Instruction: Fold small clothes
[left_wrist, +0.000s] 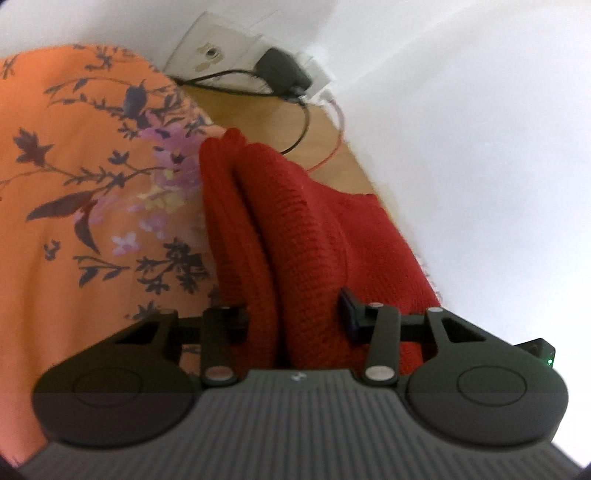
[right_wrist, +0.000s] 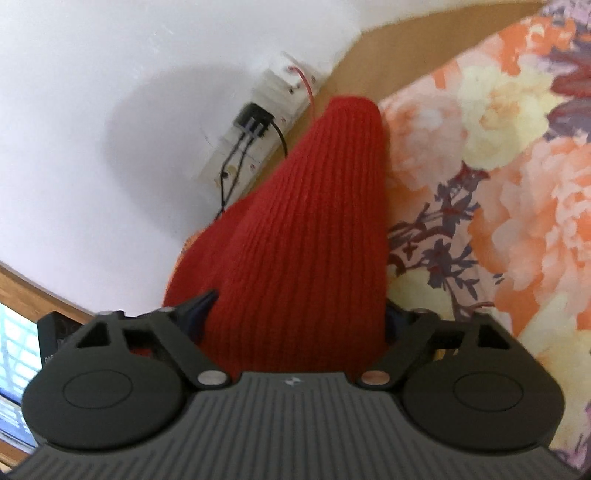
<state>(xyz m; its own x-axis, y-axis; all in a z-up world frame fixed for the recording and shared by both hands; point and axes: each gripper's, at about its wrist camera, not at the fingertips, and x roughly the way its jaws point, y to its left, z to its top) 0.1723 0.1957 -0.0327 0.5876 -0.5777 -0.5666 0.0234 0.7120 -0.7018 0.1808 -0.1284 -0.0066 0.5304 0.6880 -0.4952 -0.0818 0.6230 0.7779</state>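
A red knit garment (left_wrist: 295, 221) lies bunched in thick folds on the bed, close to the wall. My left gripper (left_wrist: 293, 314) is shut on its near end. The folds fill the gap between the fingers (left_wrist: 349, 310) and touch both pads. In the right wrist view the same red garment (right_wrist: 314, 221) stretches away as one ribbed, tapering roll. My right gripper (right_wrist: 299, 314) holds its wide near end, with the jaws standing far apart and the cloth pressed against both fingers (right_wrist: 201, 306). The pad faces are hidden by the cloth.
An orange floral bedsheet (left_wrist: 74, 184) (right_wrist: 498, 184) covers the bed. A wooden ledge (left_wrist: 258, 110) runs along the white wall behind it. A wall socket holds a black charger (left_wrist: 280, 70) (right_wrist: 255, 118), with black and red cables trailing over the ledge.
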